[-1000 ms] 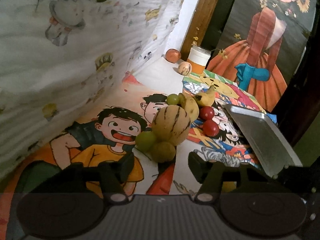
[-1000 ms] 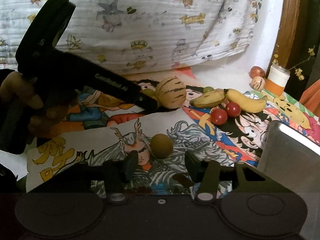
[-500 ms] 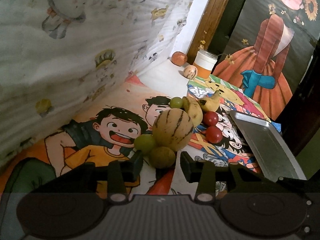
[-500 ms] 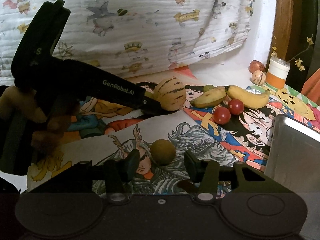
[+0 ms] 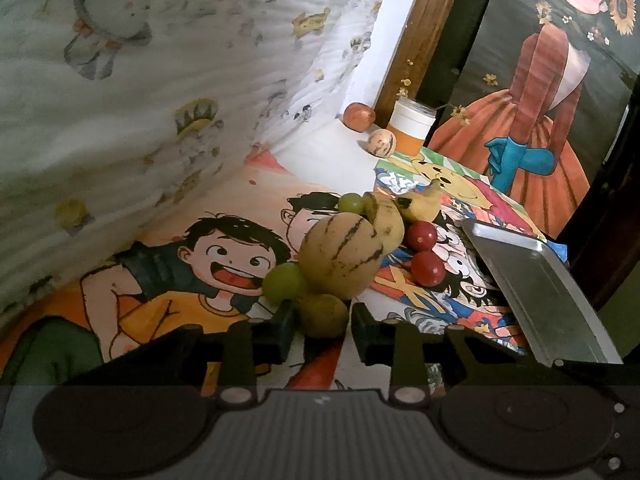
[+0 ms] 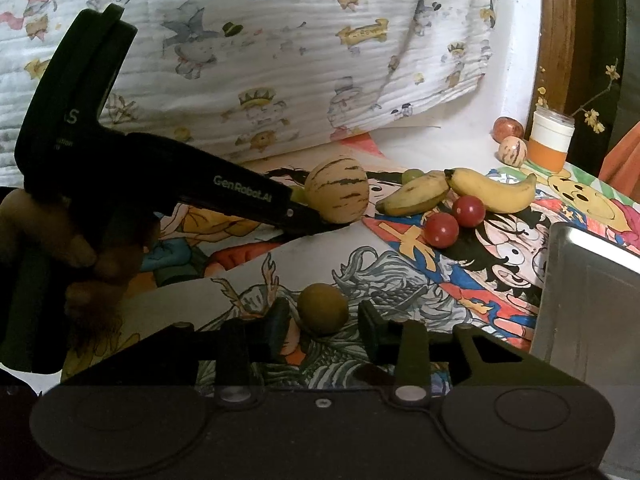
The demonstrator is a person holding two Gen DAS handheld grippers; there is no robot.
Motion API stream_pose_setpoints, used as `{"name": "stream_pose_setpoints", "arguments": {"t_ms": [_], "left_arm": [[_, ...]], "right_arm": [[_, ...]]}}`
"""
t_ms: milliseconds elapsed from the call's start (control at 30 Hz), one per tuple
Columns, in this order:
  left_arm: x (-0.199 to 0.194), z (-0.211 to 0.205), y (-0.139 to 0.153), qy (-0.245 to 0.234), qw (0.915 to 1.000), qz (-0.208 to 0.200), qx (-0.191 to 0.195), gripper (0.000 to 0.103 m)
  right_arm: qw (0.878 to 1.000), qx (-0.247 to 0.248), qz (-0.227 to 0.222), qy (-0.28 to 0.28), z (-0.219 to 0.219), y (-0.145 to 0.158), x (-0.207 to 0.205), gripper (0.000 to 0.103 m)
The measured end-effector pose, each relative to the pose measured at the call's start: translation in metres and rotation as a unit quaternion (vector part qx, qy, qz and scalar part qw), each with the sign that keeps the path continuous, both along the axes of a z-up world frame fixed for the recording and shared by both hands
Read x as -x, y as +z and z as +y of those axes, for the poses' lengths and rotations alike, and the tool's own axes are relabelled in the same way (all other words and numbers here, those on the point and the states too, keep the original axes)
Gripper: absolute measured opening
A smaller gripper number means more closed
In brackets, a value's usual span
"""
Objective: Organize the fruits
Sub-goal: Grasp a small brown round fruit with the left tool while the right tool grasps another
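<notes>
Likely light, firm, roll-prone: olive-brown round fruit [image 6: 322,314] sits between open right hand-held gripper [image 6: 323,322] fingers, take at 3 and 9 o'clock; left hand-held gripper [image 5: 322,322] likewise open around a similar fruit [image 5: 323,315].

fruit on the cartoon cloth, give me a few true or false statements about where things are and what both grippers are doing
1. Left gripper is open around a small olive-brown fruit. True.
2. The metal tray holds the two red fruits. False: the tray shows no fruit; the red fruits lie on the cloth.
3. Right gripper is shut on a banana. False: it is open, with another brown fruit between its fingers.
4. The bananas lie right of the striped melon in the right wrist view. True.
</notes>
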State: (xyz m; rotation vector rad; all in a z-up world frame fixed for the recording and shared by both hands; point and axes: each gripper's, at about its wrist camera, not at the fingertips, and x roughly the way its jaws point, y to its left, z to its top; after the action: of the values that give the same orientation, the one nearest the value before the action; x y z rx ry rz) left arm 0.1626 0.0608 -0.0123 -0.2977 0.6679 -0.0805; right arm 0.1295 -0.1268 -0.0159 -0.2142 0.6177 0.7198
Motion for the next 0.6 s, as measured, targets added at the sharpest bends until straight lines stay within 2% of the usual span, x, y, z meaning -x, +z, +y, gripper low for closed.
{"name": "stream_pose_setpoints", "arguments": {"t_ms": [200,333,600], "left_arm": [[0.000,-0.001,0.000,0.005,1.0000,0.001,0.002,0.032],[0.005,-0.003,0.001,0.004,1.0000,0.002,0.001,0.032],[0.025,-0.002,0.005,0.006,0.9999,0.006,0.008,0.032]], "right_arm": [[1.000,-0.001,0.000,-0.005,0.002,0.000,-0.001,0.040],[1.000,-0.002,0.000,-0.008,0.003,0.000,-0.002,0.029],[0.999,-0.019,0.003,-0.027,-0.011,0.009,0.014,0.029]]}}
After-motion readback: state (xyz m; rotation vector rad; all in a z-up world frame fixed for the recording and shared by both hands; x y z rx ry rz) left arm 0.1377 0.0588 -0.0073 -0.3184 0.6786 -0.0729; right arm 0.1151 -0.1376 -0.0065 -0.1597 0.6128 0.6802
